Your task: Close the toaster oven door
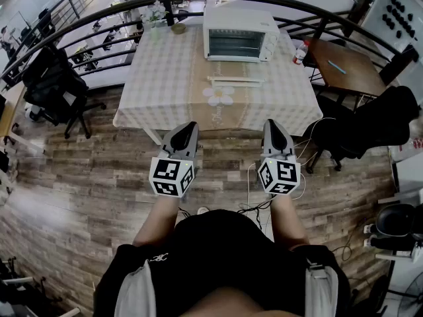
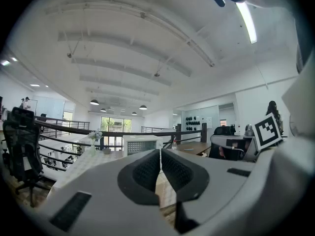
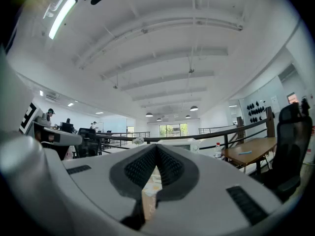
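Observation:
A white toaster oven [image 1: 239, 33] stands at the far side of a table with a checked cloth [image 1: 158, 91]. Its door looks folded down toward me, with the white handle bar [image 1: 236, 80] lying well in front of the oven's dark cavity. My left gripper [image 1: 191, 127] and right gripper [image 1: 271, 124] hang side by side over the wood floor, short of the table's near edge. Both are shut with nothing between the jaws. The left gripper view shows the shut left gripper [image 2: 160, 154] and the oven [image 2: 141, 144] far beyond it. In the right gripper view the right gripper [image 3: 156, 149] is also shut.
A flower vase [image 1: 156, 12] stands at the table's back left and a bottle [image 1: 301, 51] at its right edge. A wooden desk [image 1: 347, 66] and a black chair [image 1: 370, 127] stand on the right, another chair [image 1: 59, 84] on the left. Cables [image 1: 261, 207] lie on the floor. A curved railing [image 1: 99, 12] runs behind.

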The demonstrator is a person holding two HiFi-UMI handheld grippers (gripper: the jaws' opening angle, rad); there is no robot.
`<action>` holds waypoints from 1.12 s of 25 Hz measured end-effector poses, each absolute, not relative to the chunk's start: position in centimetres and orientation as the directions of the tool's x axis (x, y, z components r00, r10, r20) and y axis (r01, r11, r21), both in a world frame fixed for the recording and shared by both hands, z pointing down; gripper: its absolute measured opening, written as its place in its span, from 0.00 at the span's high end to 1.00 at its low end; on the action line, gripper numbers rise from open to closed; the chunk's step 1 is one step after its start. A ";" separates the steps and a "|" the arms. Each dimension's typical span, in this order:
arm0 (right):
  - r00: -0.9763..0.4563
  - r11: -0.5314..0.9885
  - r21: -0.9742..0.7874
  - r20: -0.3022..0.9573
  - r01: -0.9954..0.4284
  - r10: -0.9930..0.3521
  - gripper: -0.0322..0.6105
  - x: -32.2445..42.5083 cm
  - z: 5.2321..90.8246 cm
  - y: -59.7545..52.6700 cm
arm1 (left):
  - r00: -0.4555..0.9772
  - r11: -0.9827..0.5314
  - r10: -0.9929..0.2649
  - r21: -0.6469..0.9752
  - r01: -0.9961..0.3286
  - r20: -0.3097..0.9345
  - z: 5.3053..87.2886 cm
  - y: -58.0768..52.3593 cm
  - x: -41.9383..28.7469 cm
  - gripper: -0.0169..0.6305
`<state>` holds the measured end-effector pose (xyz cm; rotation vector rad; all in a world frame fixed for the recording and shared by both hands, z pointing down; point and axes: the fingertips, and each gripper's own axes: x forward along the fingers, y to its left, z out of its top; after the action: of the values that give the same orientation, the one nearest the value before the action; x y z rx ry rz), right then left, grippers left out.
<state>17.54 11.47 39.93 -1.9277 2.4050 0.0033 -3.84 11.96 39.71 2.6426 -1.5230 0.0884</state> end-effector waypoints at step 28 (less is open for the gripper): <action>-0.240 0.244 -0.064 -0.069 -0.968 -0.968 0.96 13.6 39.4 12.1 | 0.521 -0.515 -0.849 0.088 -0.853 0.082 40.8 11.5 -7.5 0.94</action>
<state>13.60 12.09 39.44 -1.8753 2.4017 -0.0122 -7.46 11.49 40.79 2.6367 -1.4816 0.0431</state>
